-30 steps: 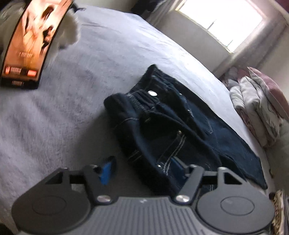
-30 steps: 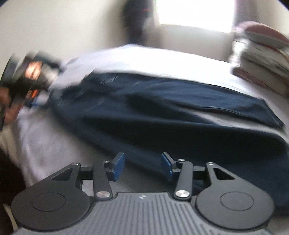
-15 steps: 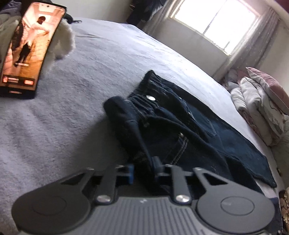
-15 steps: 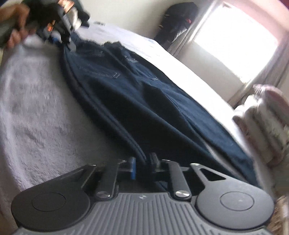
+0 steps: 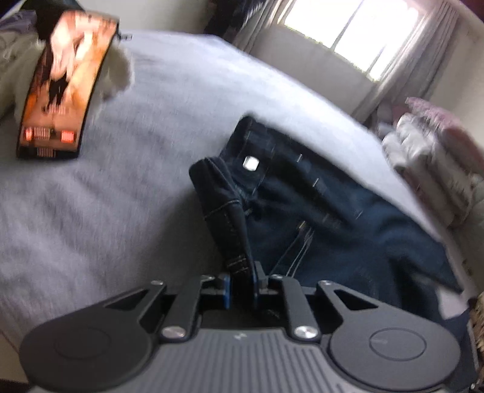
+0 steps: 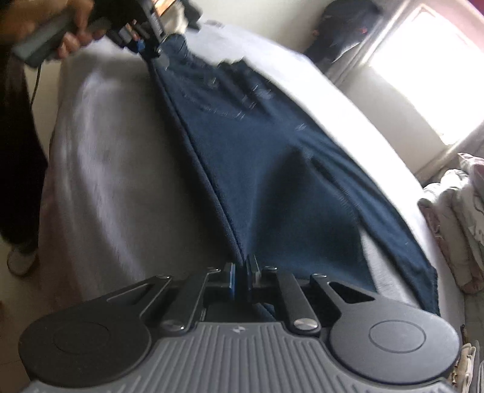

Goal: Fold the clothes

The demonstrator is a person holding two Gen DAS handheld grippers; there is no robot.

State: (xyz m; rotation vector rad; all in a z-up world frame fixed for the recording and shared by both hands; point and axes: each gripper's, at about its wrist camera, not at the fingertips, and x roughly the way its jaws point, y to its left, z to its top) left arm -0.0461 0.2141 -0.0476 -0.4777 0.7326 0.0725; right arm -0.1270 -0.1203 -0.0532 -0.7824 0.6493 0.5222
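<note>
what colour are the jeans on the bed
Dark navy blue jeans with pale stitching; clearest in the right wrist view.

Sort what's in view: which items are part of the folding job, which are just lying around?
In the job:
- jeans, spread on the bed
- left hand-held gripper, shut on the waistband end
- right hand-held gripper, shut on the jeans' edge further along

Lying about:
- phone with lit screen
- stacked bedding by the bed
- dark bag near the window
</note>
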